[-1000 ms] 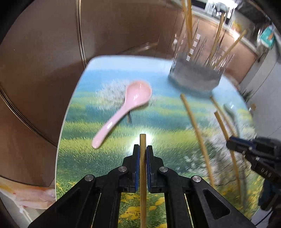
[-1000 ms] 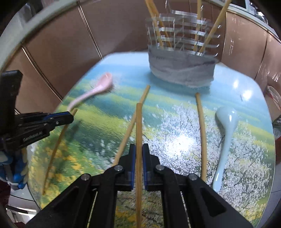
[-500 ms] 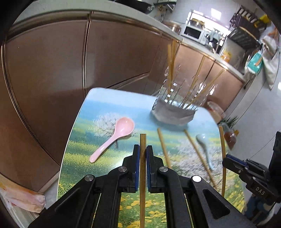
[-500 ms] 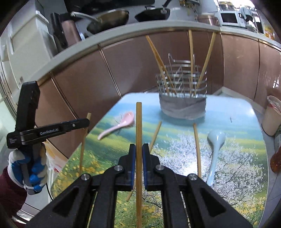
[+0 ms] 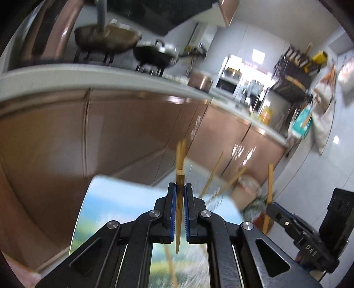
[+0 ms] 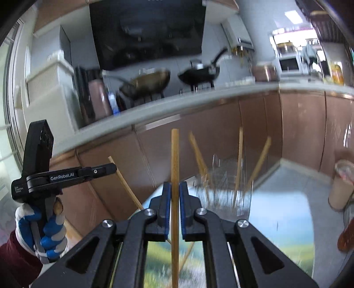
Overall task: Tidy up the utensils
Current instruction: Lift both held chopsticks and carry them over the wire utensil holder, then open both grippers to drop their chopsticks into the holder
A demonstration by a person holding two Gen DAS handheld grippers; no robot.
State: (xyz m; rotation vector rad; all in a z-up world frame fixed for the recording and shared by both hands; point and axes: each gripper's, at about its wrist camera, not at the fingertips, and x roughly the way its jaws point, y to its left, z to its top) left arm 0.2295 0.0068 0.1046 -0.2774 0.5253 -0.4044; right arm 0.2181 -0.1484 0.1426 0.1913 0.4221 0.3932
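Fingers on both sides are clamped: my left gripper is pinching one chopstick and my right gripper has another chopstick, both lifted above the surface. Looks like the carry step to me. Next I'd line each stick up over the wire holder, blurry but already holding a few sticks, and tip them in.

a kitchen: copper-brown cabinet doors run under a pale countertop. two pans sit on the stove below a dark hood. a microwave stands further along, a black rack beyond it. white tiled walls, bright ceiling light.
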